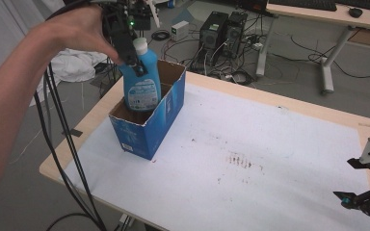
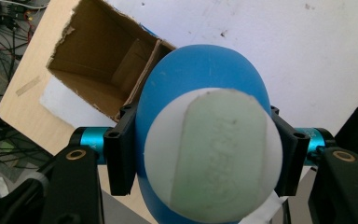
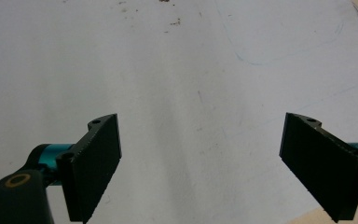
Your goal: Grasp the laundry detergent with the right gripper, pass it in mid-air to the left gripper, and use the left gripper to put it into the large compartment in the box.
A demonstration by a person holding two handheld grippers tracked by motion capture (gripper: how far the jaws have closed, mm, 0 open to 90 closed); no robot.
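Observation:
A blue bottle with a white cap stands upright, its lower half inside an open blue cardboard box at the table's far left. My left gripper is shut on the bottle's neck from above. In the left gripper view the cap sits between the jaws, with the blue bottle shoulder beyond it and the box open below. At the table's right edge my right gripper stands open over the bare white sheet, nothing between its fingers.
A white sheet with brown stains covers most of the wooden table. Black cables trail down from the left gripper past the table's left edge. Computer towers and wires lie on the floor behind.

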